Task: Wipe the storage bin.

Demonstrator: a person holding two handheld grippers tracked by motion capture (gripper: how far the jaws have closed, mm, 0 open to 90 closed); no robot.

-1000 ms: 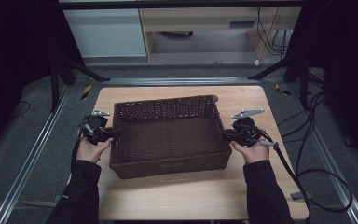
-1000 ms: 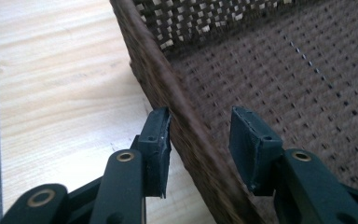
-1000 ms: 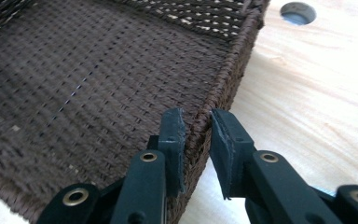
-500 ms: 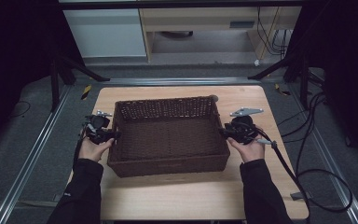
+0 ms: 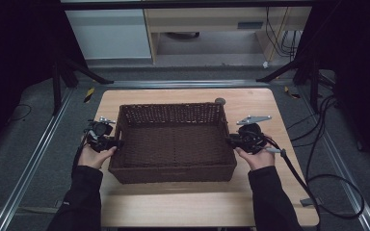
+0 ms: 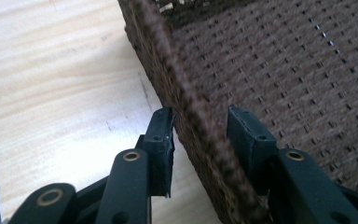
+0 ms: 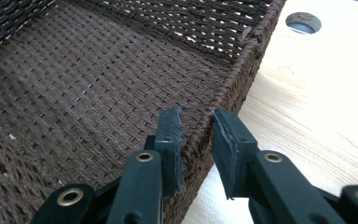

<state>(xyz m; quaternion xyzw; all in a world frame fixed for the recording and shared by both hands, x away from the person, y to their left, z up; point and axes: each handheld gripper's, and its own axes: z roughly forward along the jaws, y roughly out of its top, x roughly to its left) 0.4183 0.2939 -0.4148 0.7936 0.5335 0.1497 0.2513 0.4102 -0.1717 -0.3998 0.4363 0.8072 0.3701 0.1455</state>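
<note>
A dark brown woven basket (image 5: 171,113), with nothing in it, stands in the middle of the wooden table (image 5: 183,204). My left gripper (image 5: 117,143) straddles its left wall. In the left gripper view the jaws of the left gripper (image 6: 200,133) have just been opening; the rim (image 6: 186,102) runs between them with a gap on the inner side. My right gripper (image 5: 230,140) is at the right wall. In the right gripper view the jaws of the right gripper (image 7: 196,137) have just been closing, and both pads press on the wall (image 7: 228,88).
A round grey cable hole (image 5: 219,101) sits in the table just behind the basket's back right corner. The right gripper's cable (image 5: 296,175) trails off the table's right edge to the floor. Metal rails (image 5: 33,163) run along the floor on the left.
Both hands stay at the basket's side walls. The basket has barely shifted on the table.
</note>
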